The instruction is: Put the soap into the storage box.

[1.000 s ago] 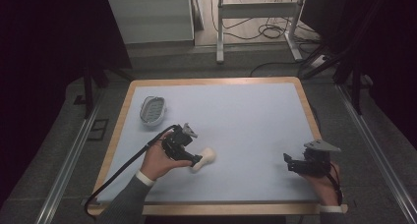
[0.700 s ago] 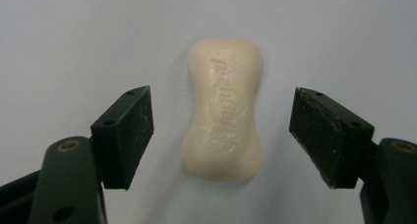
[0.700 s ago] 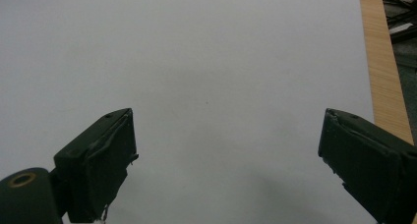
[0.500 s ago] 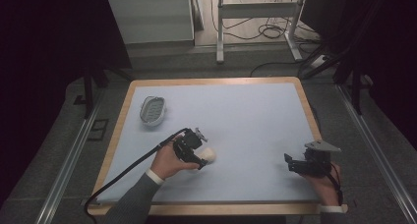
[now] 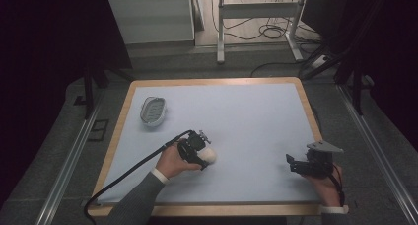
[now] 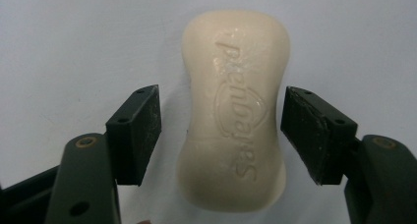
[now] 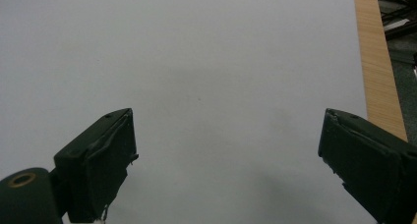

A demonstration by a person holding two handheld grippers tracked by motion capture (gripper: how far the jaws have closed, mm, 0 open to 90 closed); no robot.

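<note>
Cream oval soap bar [image 6: 233, 111] lies ungrasped between the left gripper [image 6: 221, 135]'s closing jaws near the tabletop [image 5: 246, 111]'s front edge; lifting remains.

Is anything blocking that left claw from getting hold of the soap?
Nothing visible. The soap bar lies on the blue mat between the jaws of the left gripper, which have just been closing; a narrow bare gap remains on each side, pads not yet touching.
</note>
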